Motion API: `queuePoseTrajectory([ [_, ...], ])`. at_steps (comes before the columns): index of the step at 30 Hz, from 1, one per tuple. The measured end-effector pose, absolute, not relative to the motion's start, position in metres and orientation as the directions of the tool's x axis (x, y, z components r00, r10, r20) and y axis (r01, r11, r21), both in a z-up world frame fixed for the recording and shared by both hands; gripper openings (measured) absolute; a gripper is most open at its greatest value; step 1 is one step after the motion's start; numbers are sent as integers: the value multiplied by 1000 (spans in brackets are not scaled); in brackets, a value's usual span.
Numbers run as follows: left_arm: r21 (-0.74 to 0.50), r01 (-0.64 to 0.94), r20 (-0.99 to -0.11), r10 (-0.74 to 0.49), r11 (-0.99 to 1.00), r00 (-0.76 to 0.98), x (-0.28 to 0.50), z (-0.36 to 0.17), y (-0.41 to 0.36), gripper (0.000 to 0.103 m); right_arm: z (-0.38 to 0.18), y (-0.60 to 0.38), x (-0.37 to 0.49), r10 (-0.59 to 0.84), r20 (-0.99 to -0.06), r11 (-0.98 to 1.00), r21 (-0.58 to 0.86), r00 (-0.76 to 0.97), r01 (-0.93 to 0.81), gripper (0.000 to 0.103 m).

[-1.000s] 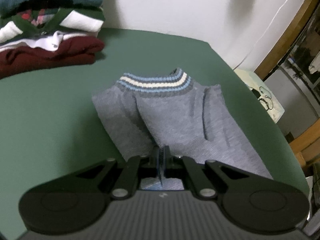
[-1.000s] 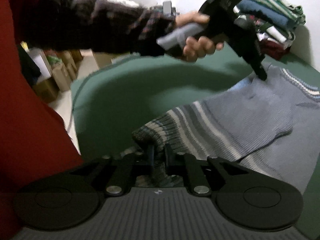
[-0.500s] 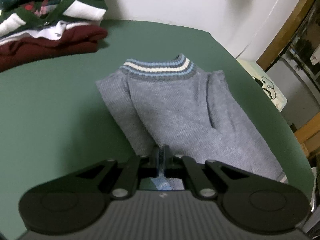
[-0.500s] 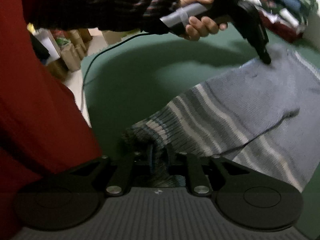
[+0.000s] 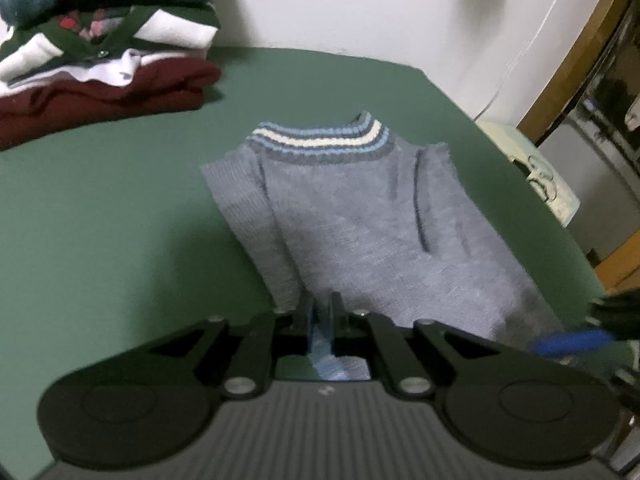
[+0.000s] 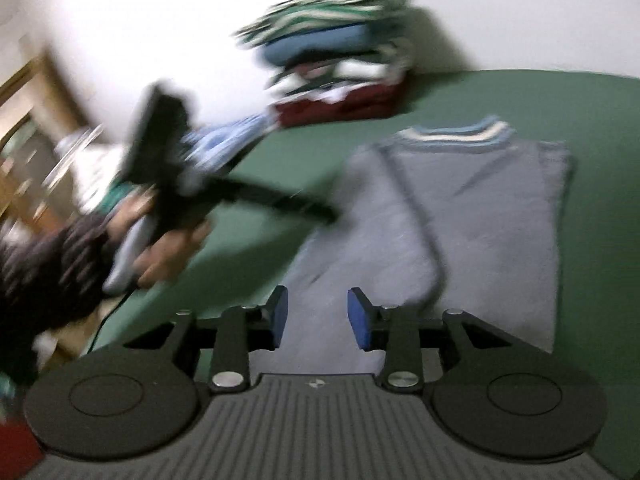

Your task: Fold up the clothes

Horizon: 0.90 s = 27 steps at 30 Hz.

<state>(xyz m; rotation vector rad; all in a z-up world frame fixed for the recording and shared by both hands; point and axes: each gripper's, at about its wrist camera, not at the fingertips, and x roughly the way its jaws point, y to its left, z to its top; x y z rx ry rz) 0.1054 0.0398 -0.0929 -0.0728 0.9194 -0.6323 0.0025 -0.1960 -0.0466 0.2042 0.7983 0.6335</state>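
Opening over grey knitted sweater with striped collar [image 6: 472,216], right hand-held gripper [image 6: 318,316] has let go of hem, nothing between pads. Left hand-held gripper [image 5: 320,316] stays clenched on fabric edge. Sweater lies on green desk [image 5: 100,220], sides folded in; bottom-up fold likely next.

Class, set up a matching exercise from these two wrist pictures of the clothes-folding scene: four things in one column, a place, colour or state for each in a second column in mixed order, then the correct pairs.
Things
1. left gripper
2. right gripper
3. grey sweater
4. stack of folded clothes

Descriptions
A. piled at the far edge of the green table, by the white wall
B. jaws apart and opening, nothing between the blue pads
C. lies flat, striped collar towards the wall
D. shut on an edge of knit fabric

Pairs: 1-D, 2-B, 3-C, 4-A
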Motion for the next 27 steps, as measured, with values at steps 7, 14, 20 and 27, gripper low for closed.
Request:
queuePoseTrajectory([
  [7,-324,463,-713,-534,825,453,104,-103,39,4,-76,-203,44,550,-630,830,482,548,-279,16],
  [14,-313,455,-671,-533,834,516,109,-84,44,5,-76,-212,56,586,-584,793,557,562,-248,14],
  [20,-294,398,-693,-481,869,538,148,-99,39,22,-86,-208,78,609,-572,769,597,550,-231,14],
  [27,-344,417,-659,-532,842,531,170,-99,38,0,-91,-202,83,598,-572,773,597,561,-215,14],
])
